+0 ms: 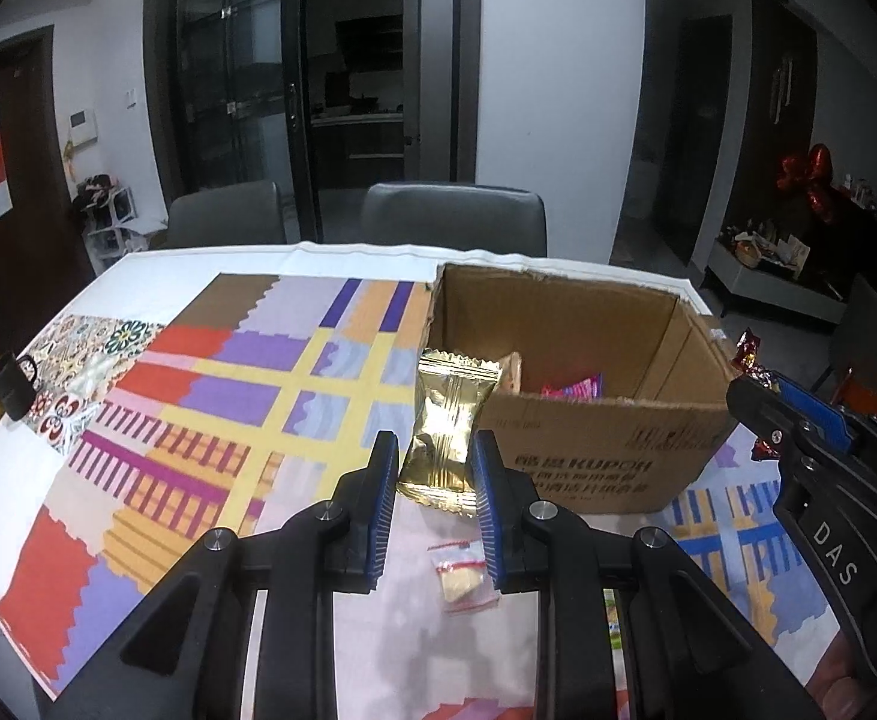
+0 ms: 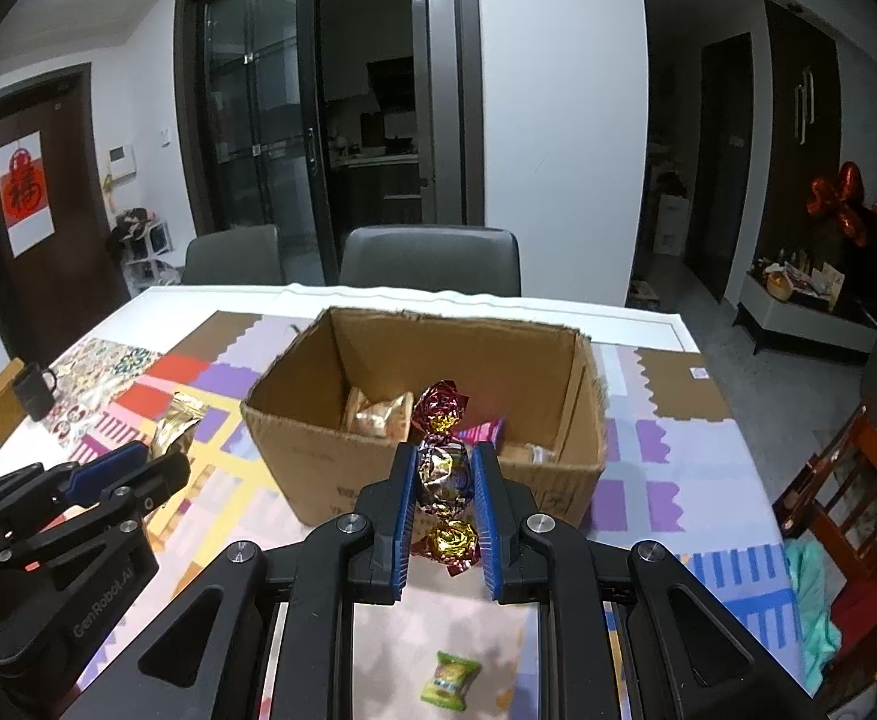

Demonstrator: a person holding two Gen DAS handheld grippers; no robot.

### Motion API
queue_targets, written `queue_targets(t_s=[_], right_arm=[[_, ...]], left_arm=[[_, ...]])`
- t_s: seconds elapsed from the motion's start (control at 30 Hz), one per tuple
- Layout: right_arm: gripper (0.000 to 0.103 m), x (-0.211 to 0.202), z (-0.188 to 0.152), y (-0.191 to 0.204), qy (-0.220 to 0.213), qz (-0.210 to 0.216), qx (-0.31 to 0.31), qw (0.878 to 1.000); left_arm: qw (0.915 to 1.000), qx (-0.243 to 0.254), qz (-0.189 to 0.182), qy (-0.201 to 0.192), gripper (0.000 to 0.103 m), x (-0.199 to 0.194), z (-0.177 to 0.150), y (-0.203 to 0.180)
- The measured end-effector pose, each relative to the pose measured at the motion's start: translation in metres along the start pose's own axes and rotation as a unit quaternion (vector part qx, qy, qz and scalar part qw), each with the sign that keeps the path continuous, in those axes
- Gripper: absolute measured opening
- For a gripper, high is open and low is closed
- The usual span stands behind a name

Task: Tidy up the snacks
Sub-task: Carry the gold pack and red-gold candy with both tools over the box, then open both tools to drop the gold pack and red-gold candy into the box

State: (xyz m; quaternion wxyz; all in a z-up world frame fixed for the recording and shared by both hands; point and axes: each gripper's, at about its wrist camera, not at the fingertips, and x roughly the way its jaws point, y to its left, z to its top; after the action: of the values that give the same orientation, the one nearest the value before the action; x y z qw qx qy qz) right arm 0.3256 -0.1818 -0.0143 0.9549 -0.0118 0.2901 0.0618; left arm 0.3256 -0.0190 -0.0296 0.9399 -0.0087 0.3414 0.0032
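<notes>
Both grippers mid-carry: left gripper (image 1: 432,468) pinching a gold packet (image 1: 447,420), right gripper (image 2: 443,480) pinching a foil-wrapped candy (image 2: 444,474); the cardboard box (image 2: 318,444) just ahead of both jaws probably awaits release.

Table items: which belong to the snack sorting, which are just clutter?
Job:
- gold packet in left gripper
- foil candy in right gripper
- cardboard box
- green candy
- clear sachet

Clutter:
- black mug
- grey chairs
- patterned tablecloth
</notes>
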Motion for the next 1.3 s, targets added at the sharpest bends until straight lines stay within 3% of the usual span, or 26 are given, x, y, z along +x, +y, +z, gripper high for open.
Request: queue_targets(t_s=[0.6,1.3], right_arm=[[0.02,0.01,0.038,-0.012,-0.018,-0.011,0.005,1.0],[0.02,0.06,0.057,-0.024,-0.002,-0.01,0.005,1.0]], left_arm=[[0.9996,0.023,-0.012,-0.013,0.026,0.016,0.046,-0.018],[0.9988,0.038,-0.024,0.018,0.026,0.073,0.068,-0.032]])
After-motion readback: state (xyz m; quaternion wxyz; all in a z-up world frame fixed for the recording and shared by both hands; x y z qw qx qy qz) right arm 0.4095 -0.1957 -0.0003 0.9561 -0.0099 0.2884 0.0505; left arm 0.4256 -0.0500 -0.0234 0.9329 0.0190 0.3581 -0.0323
